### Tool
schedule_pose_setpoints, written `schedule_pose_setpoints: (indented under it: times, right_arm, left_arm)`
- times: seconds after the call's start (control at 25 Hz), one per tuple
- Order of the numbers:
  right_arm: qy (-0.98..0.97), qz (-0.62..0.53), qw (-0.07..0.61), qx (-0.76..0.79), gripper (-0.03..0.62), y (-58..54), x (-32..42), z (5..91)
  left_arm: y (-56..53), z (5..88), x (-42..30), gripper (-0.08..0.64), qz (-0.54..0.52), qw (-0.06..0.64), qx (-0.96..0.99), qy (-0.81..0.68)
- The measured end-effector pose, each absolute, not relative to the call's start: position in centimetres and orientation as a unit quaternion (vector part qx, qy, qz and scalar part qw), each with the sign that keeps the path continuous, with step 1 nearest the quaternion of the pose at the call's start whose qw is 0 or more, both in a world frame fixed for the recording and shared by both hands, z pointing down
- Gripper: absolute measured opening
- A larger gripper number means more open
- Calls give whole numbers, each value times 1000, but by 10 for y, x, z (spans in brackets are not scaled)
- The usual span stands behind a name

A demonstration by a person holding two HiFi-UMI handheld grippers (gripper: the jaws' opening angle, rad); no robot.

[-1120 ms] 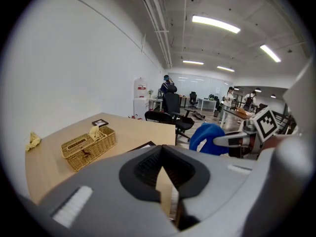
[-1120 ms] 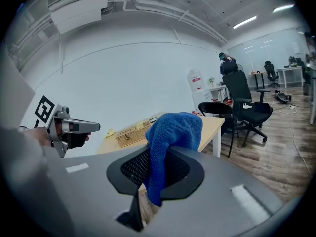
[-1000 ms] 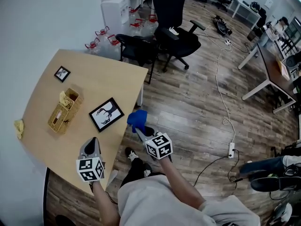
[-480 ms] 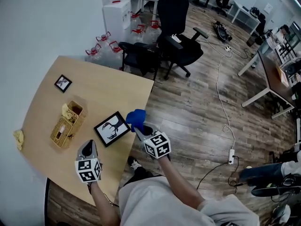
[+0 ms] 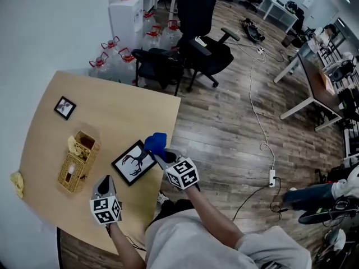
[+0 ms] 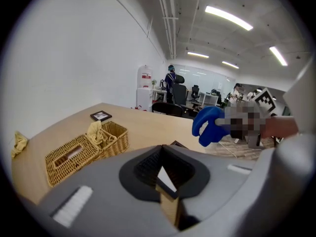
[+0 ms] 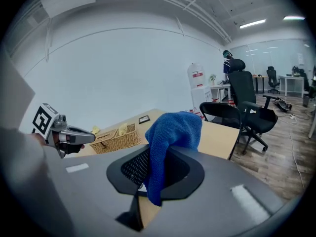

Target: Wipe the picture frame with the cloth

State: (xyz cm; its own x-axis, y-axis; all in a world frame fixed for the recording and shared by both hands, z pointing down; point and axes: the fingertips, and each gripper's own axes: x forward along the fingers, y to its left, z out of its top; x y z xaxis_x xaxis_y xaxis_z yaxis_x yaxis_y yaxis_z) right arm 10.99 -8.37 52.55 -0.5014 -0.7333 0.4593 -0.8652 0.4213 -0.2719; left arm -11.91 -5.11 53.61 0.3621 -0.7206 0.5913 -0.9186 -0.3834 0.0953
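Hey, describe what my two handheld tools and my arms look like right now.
The left tool and the right tool both have grey tapered bodies, with a black mesh-textured recess around the jaws. Each carries a white cube printed with black square markers. You wear a light grey top whose sleeves leave the forearms uncovered.

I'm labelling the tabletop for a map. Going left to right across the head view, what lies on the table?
Yellow rag at the table's left edge → wicker basket → deer picture frame. Left out for overlap: small frame, blue cloth, left gripper, right gripper.
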Motion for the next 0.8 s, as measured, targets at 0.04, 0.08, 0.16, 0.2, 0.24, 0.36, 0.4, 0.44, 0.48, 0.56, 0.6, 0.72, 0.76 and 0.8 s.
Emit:
schedule_pose_setpoints:
  times: [0.04,0.08,0.16,0.2,0.24,0.36,0.4,0.44,0.48,0.56,0.6,0.72,0.76,0.8]
  right_arm:
    - [-830,246,135,483,48,-86,107,528]
    - [-827,249,135,485,48,-88,104,531]
    - [-824,254,139,487,48,-90,101,537]
    - [-823,255,144,488,48,-90,100,540]
    - [-822,255,150,487,48,-88,99,542]
    - [-821,253,162,486,48,-86,97,549]
    - [-821,252,165,485,48,-85,97,551]
    - [-821,251,169,485,48,-84,97,553]
    - [-820,249,173,485,48,-83,98,556]
    - [-819,244,178,488,48,-83,103,561]
    - [-818,242,179,490,48,-85,105,563]
    - [-821,238,189,484,48,-91,105,568]
    - [-824,235,196,476,48,-94,102,571]
    - [-829,228,204,468,48,-99,99,572]
  left_arm:
    - [-54,540,-121,52,236,212,800,-509]
    - [-58,543,-122,52,237,214,802,-505]
    - [-63,548,-123,52,240,215,806,-496]
    - [-64,551,-123,52,241,216,808,-492]
    - [-65,553,-122,52,242,216,810,-488]
    - [-66,562,-121,52,243,218,816,-478]
    - [-66,566,-120,52,243,219,816,-476]
    - [-65,571,-119,52,243,222,817,-473]
    - [-63,577,-117,52,244,224,819,-469]
    - [-63,590,-110,52,249,224,823,-458]
    - [-64,595,-107,52,253,223,826,-451]
    - [-64,608,-98,52,273,218,835,-425]
    - [-63,612,-98,52,284,215,836,-417]
    - [-64,615,-98,52,297,210,837,-409]
